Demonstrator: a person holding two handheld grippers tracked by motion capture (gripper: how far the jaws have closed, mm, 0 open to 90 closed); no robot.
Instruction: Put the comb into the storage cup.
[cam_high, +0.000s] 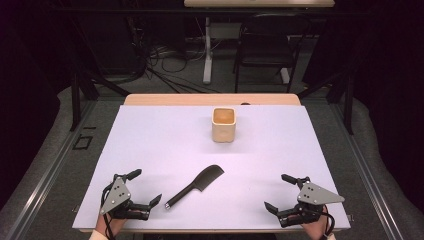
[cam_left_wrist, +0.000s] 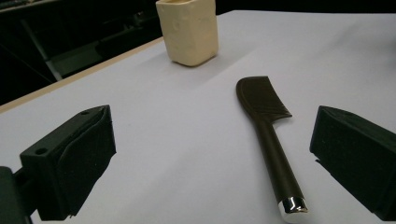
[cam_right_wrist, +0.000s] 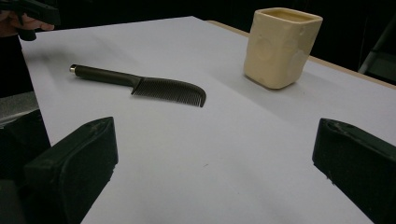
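Both claws stand spread with nothing between the jaws: the left gripper (cam_high: 148, 187) sits on the table (cam_high: 150, 140) just beside the comb's handle end, the right gripper (cam_high: 281, 192) well apart from the comb on its other side. Beyond the comb, toward the table's far edge, stands the cream cup (cam_high: 223, 124), upright and apart from it. Between the grippers lies the dark comb (cam_high: 195, 185), flat on the table, its metal-capped handle end nearest the left gripper, its toothed head pointing toward the cup.
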